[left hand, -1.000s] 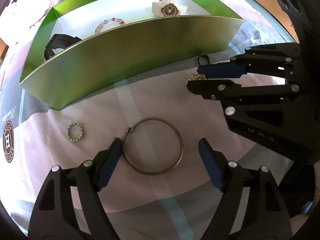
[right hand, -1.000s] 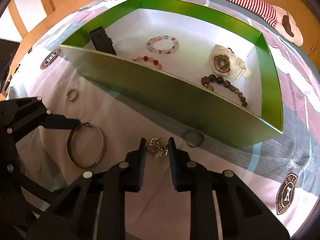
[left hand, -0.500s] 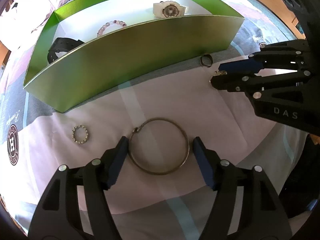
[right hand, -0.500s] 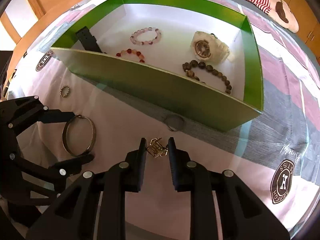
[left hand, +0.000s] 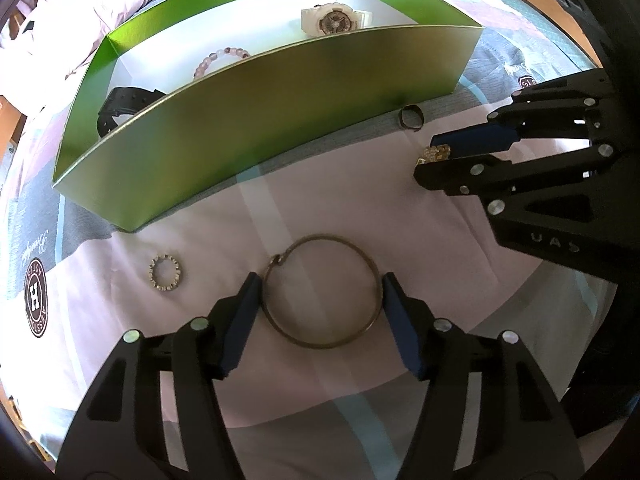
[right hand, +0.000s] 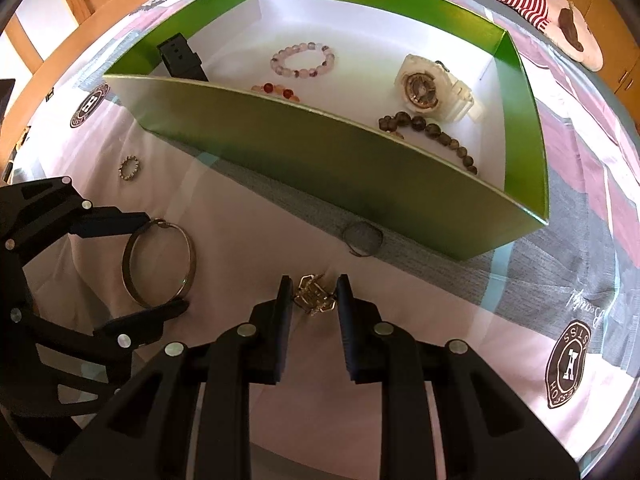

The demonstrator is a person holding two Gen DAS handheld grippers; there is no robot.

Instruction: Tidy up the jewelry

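Note:
A thin metal bangle (left hand: 324, 237) lies flat on the pink bedspread. My left gripper (left hand: 322, 280) straddles it with its jaws closing, and both pads meet the bangle's rim. The right wrist view shows the same bangle (right hand: 191, 256) between the left gripper's (right hand: 160, 263) tips. My right gripper (right hand: 314, 284) is shut on a small cluster of gold earrings (right hand: 314, 298), just above the cloth. In the left wrist view, the right gripper (left hand: 428, 156) is at the right, with the gold earrings (left hand: 436, 153) between its fingers. Beyond both grippers stands a green box (right hand: 320, 152).
A dark ring (right hand: 378, 236) lies by the box's near wall, and a beaded ring (left hand: 176, 268) sits left of the bangle. Inside the box are a white watch (right hand: 420, 88), a black strap (right hand: 180, 56) and bead bracelets (right hand: 302, 60). A pillow and wooden furniture lie beyond.
The left jaws have narrowed from wide apart until they meet the bangle. The right gripper has carried the earrings a little away from the dark ring, rightward in the left wrist view.

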